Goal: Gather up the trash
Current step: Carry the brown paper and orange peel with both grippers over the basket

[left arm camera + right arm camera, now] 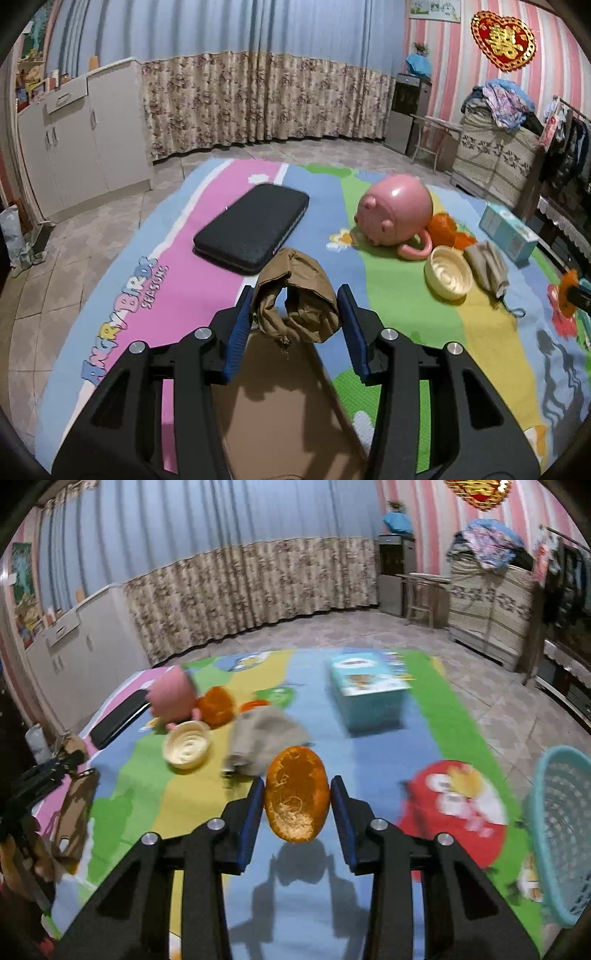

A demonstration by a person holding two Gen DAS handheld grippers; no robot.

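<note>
My left gripper (pixel 295 310) is shut on a crumpled brown paper bag (pixel 295 295), held above a flat brown cardboard piece (pixel 280 406) on the play mat. My right gripper (pixel 297 801) is shut on an orange peel half (pixel 297 794), held above the mat (pixel 369 757). More orange peel (pixel 216 705) lies by the pink pig-shaped pot (pixel 393 210). A crumpled beige cloth (pixel 266 738) lies just beyond the right gripper. A teal mesh basket (pixel 561 834) stands at the mat's right edge.
A black flat case (pixel 255 227), a cream ribbed bowl (pixel 448 273) and a light blue box (pixel 365 690) lie on the mat. White cabinets stand at the left, curtains at the back, a covered chest at the right.
</note>
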